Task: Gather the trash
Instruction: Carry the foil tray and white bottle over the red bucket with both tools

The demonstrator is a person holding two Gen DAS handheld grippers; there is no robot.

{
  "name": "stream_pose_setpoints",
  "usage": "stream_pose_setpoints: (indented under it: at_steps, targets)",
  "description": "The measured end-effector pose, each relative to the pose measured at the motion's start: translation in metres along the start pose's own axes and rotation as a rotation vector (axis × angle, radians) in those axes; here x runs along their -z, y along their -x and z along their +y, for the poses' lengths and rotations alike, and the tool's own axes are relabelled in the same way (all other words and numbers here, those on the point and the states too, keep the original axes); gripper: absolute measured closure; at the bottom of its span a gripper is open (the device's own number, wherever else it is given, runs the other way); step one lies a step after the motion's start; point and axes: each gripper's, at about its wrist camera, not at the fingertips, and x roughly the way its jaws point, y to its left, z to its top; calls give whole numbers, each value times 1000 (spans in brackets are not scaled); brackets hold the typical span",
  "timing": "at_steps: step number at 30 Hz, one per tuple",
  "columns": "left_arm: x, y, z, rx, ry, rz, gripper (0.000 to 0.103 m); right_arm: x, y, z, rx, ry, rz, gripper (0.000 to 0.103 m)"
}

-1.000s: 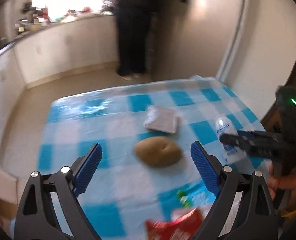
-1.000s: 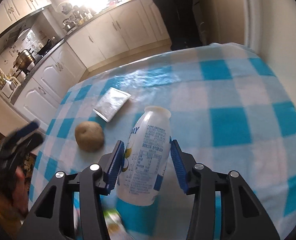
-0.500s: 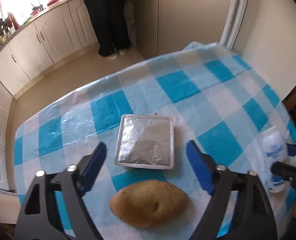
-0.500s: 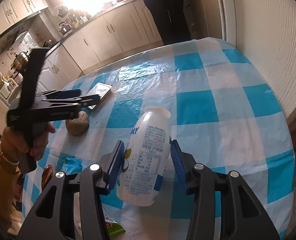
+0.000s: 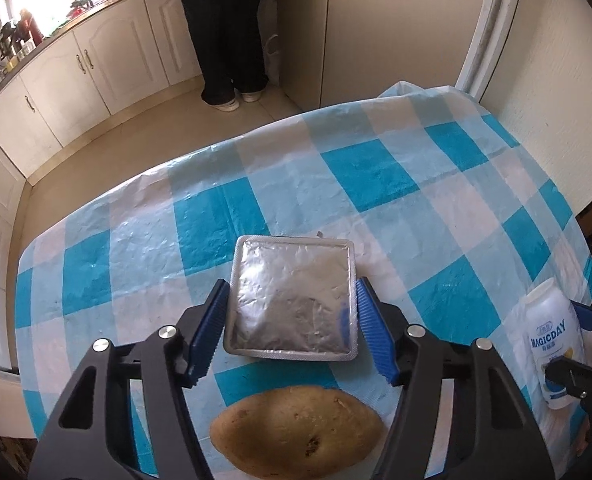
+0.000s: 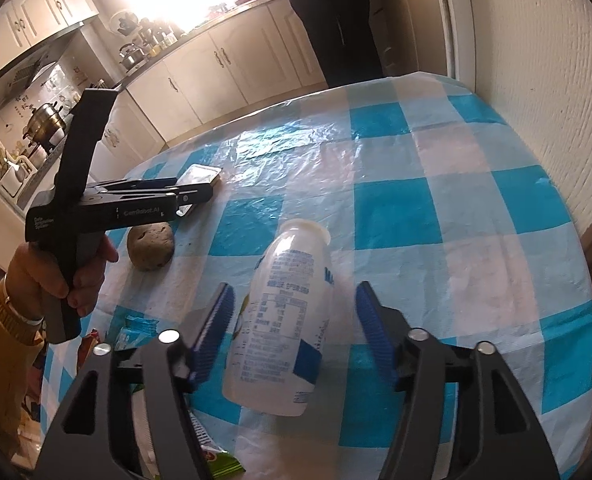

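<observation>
Left gripper: a second ago it hung wide above the potato; it now straddles the foil tray on the checked tablecloth, jaws closing, pads just beside the tray's edges, apparently not yet pinching. Right gripper: half a second ago clamped on the white bottle; jaws now opening, pads clear, bottle tilting loose between them. Judgement: bottle released, tray pickup imminent.

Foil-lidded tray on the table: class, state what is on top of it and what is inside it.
A crinkled silver foil lid covers the whole top of the tray, sealed out to the rim. Nothing rests on the lid. The contents cannot be seen, because the foil hides them.
</observation>
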Motion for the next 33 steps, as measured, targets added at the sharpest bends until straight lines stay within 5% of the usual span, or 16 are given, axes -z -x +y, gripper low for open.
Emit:
stream_pose_setpoints:
  at_steps: [7, 11, 19, 33]
  targets:
    - [8, 9, 6, 1, 51, -25, 40, 1, -7, 5, 26, 38, 0, 36]
    - [12, 27, 17, -3, 100, -71, 40, 4, -8, 8, 54, 61, -5, 56]
    - [38, 79, 38, -23, 188, -153, 40, 9, 1, 3, 40, 36, -17, 58]
    - [186, 194, 89, -128, 428, -236, 40, 31, 71, 27, -51, 17, -91, 58]
